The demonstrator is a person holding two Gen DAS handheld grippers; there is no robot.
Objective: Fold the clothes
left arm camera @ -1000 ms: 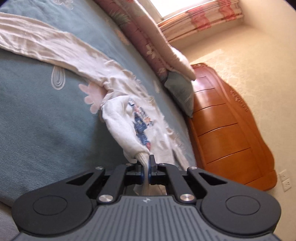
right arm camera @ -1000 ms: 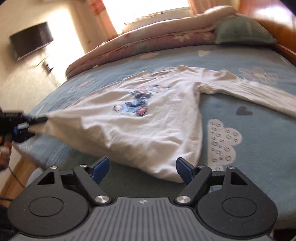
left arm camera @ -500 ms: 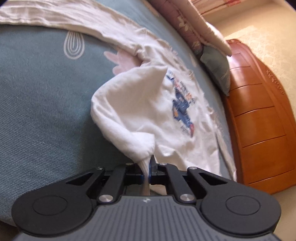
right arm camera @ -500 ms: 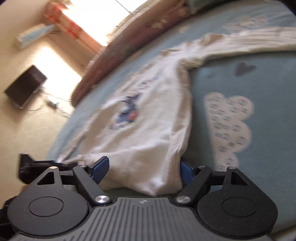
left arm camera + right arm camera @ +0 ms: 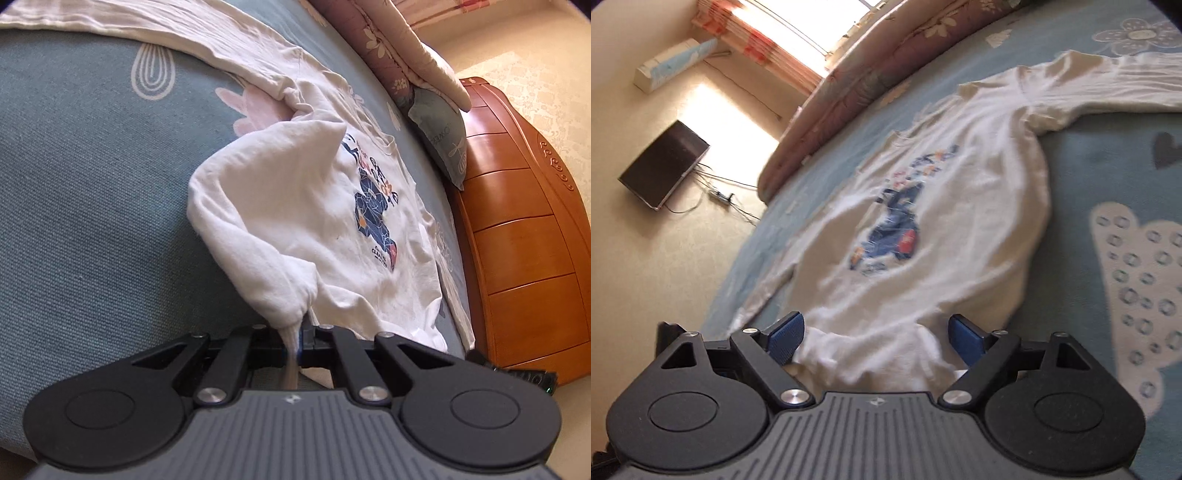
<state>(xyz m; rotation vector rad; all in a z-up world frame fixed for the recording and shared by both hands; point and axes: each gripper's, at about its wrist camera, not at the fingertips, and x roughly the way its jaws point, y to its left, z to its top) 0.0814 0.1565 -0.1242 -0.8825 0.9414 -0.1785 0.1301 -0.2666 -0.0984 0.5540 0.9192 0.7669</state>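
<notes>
Left wrist view: the left gripper (image 5: 298, 341) is seen with its jaws pressed together on a bunched corner of the white shirt (image 5: 314, 221), a thin strip of cloth pinched between the pads. From that pinch the fabric is drawn up into a loose fold that is laid back over the shirt's body, just beside the blue printed graphic (image 5: 375, 218). The rest of the shirt is spread on the blue-grey bedspread (image 5: 85, 206), one sleeve stretched away toward the upper left. A rolled quilt (image 5: 391, 48) and a pillow (image 5: 441, 129) are seen against the wooden headboard (image 5: 517, 229).

Right wrist view, somewhat blurred: the right gripper (image 5: 877, 338) is held low over the bed, its jaws spread wide and opening. The shirt's near hem is lying between the blue pads (image 5: 786, 332), but nothing is pressed by them. The shirt is laid flat ahead, graphic upward, a sleeve run off to the upper right. A dark screen (image 5: 665, 170) is seen on the wall.
</notes>
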